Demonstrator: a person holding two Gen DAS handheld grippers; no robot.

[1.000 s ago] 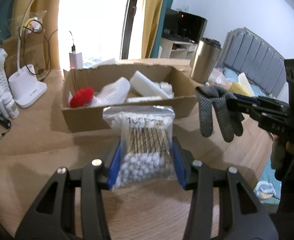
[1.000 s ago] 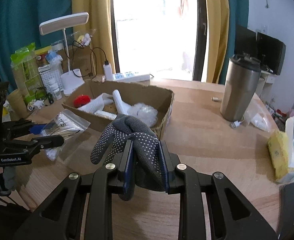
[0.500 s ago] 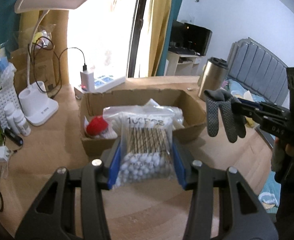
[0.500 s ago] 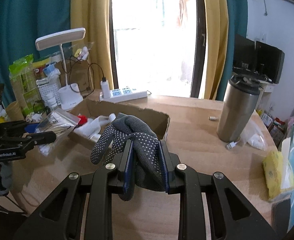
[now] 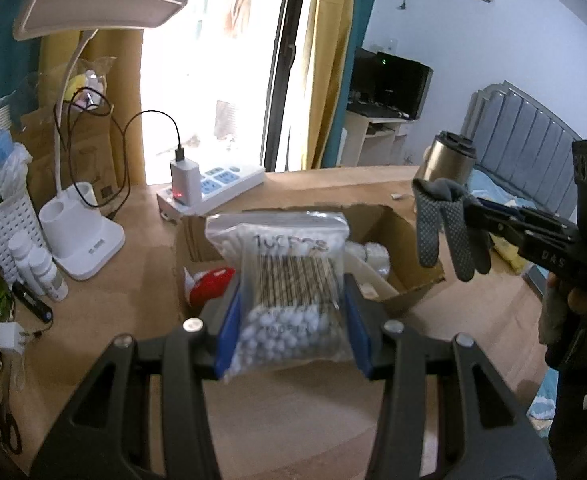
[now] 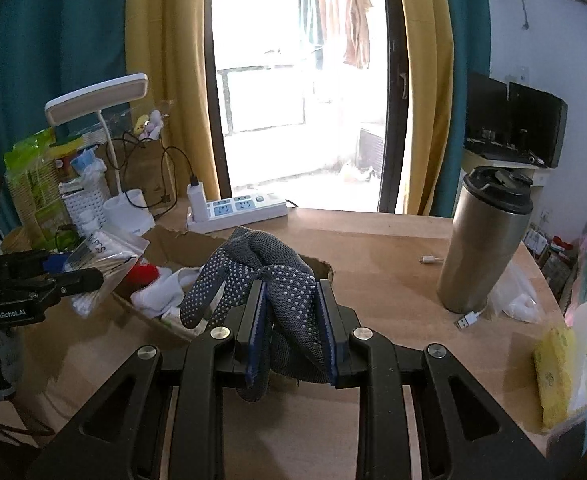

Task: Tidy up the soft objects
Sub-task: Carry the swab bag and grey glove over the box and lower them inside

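A clear zip bag of cotton swabs (image 5: pixel 289 284) is pinched between the blue pads of my left gripper (image 5: pixel 291 320), held in the air in front of an open cardboard box (image 5: pixel 413 280). My right gripper (image 6: pixel 293 320) is shut on a grey dotted glove (image 6: pixel 269 276), whose fingers droop off the left side. The left wrist view shows that glove (image 5: pixel 445 232) hanging at the right, beside the box. In the box (image 6: pixel 165 240) lie a red soft item (image 6: pixel 143 274) and white soft items (image 6: pixel 161 296). From the right wrist view the swab bag (image 6: pixel 101 256) hangs over the box's left end.
A steel tumbler (image 6: pixel 483 240) stands at the right on the wooden table (image 6: pixel 373 248), with a USB cable (image 6: pixel 467 320) and a yellow pack (image 6: pixel 561 376) near it. A power strip (image 5: pixel 213 188), white desk lamp (image 5: pixel 81 236), basket and small bottles (image 5: pixel 37 268) crowd the left.
Both grippers have risen and pulled back with their loads, so the box now sits lower and farther off in both views. Neither grip has changed.
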